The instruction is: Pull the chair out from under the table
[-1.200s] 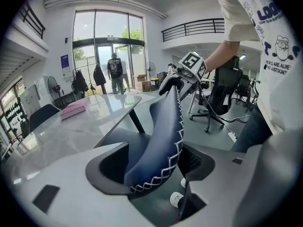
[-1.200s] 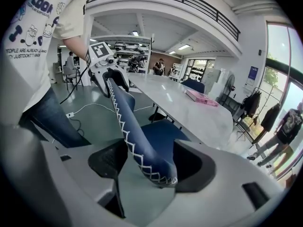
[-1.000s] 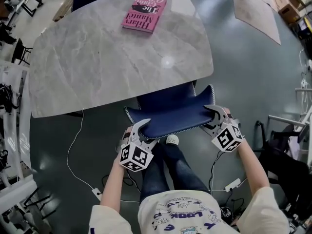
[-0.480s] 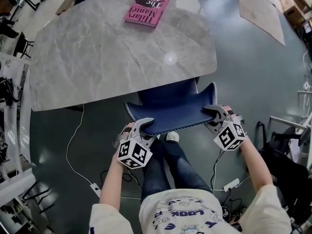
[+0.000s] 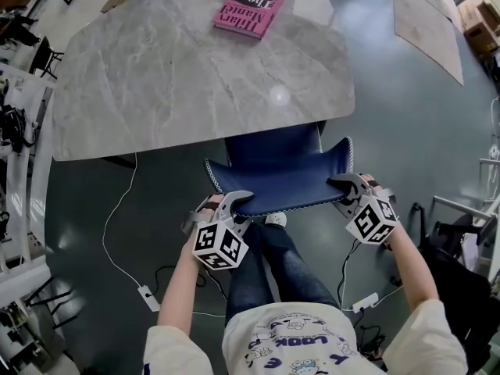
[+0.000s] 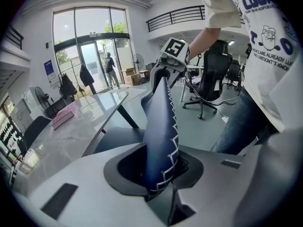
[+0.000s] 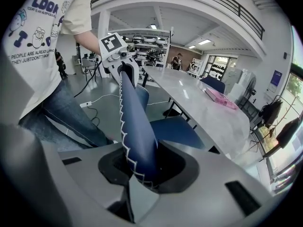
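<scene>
Seen from above, a person stands at the near side of a grey marble bench (image 5: 156, 84), a gripper in each hand. A navy chair (image 5: 277, 180) is tucked in, its seat under the bench's near edge and its backrest towards the person. The left gripper (image 5: 237, 203) has the backrest's left top corner between its jaws, and the right gripper (image 5: 341, 186) has the right corner. Both pairs of jaws are closing onto the padded, stitched edge. The step in hand is taking hold. The next move probably calls for a firm clamp, then an even pull of both sides towards the person.

Glossy grey floor (image 5: 406, 131), glass doors (image 6: 90, 60), balcony railing (image 6: 175, 17)
</scene>
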Tool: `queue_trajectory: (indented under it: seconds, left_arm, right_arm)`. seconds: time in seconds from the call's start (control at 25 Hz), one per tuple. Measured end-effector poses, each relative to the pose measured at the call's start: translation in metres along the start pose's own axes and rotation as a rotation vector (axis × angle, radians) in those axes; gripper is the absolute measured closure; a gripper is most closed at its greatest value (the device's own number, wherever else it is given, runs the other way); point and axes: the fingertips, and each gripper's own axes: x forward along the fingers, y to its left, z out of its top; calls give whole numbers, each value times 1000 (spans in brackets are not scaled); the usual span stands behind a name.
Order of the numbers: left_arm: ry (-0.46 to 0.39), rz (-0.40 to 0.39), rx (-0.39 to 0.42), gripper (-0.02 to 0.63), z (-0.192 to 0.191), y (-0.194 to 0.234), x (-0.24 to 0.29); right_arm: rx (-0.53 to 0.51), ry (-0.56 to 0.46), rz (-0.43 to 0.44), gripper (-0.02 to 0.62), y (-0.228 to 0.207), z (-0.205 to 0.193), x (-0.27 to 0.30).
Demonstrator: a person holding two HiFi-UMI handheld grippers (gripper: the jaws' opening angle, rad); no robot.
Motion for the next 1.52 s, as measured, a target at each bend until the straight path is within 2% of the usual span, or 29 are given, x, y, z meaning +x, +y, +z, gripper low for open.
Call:
queue_trajectory:
  seconds: [0.28, 0.72, 1.52]
  left_arm:
    - [18, -23, -6, 499, -2, -25, -11]
    - [25, -21, -18, 500, -12, -83, -32]
    - [51, -49, 5, 500, -36, -237, -77]
  right_arm:
    - [-9, 14, 47, 483, 25, 1, -8]
    - [-3, 38, 59, 482, 83, -3, -23]
    - [15, 82, 67, 483, 245, -24, -64]
